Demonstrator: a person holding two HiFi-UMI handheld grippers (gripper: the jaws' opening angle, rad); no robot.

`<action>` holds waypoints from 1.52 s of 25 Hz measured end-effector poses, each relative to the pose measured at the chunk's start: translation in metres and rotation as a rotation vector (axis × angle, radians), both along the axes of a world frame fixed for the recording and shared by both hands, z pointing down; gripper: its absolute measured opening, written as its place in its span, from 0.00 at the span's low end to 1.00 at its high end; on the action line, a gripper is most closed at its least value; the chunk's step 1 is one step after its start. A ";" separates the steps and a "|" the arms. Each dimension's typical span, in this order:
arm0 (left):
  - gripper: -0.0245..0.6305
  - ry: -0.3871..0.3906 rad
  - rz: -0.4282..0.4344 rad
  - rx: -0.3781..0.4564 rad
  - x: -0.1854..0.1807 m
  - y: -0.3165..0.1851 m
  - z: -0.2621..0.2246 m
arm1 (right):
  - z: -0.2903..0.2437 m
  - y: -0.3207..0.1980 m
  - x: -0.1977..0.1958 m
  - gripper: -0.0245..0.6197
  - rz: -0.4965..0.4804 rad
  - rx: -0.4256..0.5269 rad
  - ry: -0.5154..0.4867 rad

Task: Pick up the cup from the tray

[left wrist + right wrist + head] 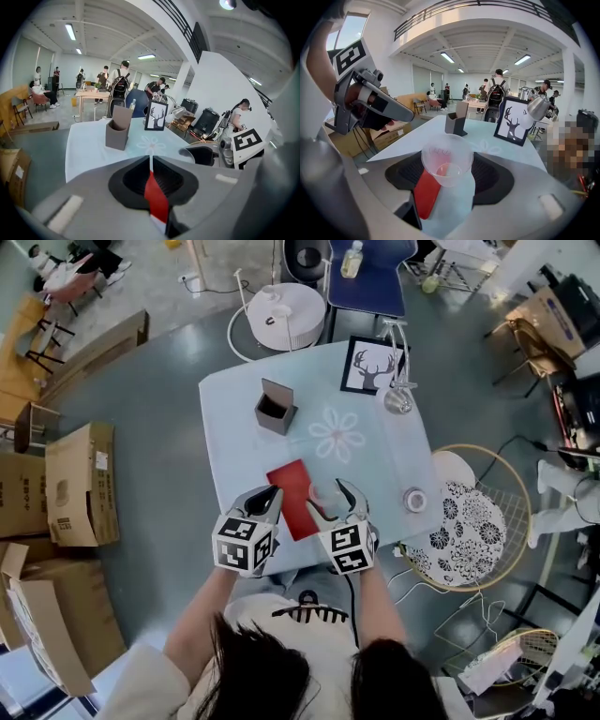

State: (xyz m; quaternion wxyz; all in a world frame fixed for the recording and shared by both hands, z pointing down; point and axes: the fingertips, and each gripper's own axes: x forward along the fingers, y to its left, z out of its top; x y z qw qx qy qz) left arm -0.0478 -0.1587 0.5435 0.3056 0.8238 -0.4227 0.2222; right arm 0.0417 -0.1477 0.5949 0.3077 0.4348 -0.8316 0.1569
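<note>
A clear plastic cup (325,494) sits between the fingers of my right gripper (330,495), which is shut on it, at the right edge of a flat red tray (292,486) near the table's front. In the right gripper view the cup (446,157) shows its open mouth, with the tray (426,192) below and to the left. My left gripper (271,493) is shut on the tray's left edge; in the left gripper view a thin red strip of tray (156,199) is pinched between its jaws. I cannot tell whether the cup touches the tray.
On the pale blue table (234,446) stand a grey box holder (275,409), a deer picture frame (372,365), a silver lamp (398,399) and a small round object (414,500). A wicker chair (473,521) is at the right, and cardboard boxes (80,484) lie on the floor at left.
</note>
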 end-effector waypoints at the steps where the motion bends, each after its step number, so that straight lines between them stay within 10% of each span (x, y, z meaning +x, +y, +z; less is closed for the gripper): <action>1: 0.06 -0.001 0.001 0.004 0.002 -0.001 0.001 | 0.000 -0.001 0.005 0.57 0.011 0.002 0.006; 21: 0.06 -0.018 -0.080 0.005 0.017 -0.022 0.018 | 0.035 -0.047 0.074 0.57 0.215 -0.029 -0.036; 38: 0.06 -0.021 -0.094 -0.043 0.009 -0.026 0.027 | 0.062 -0.046 0.061 0.58 0.205 -0.072 -0.045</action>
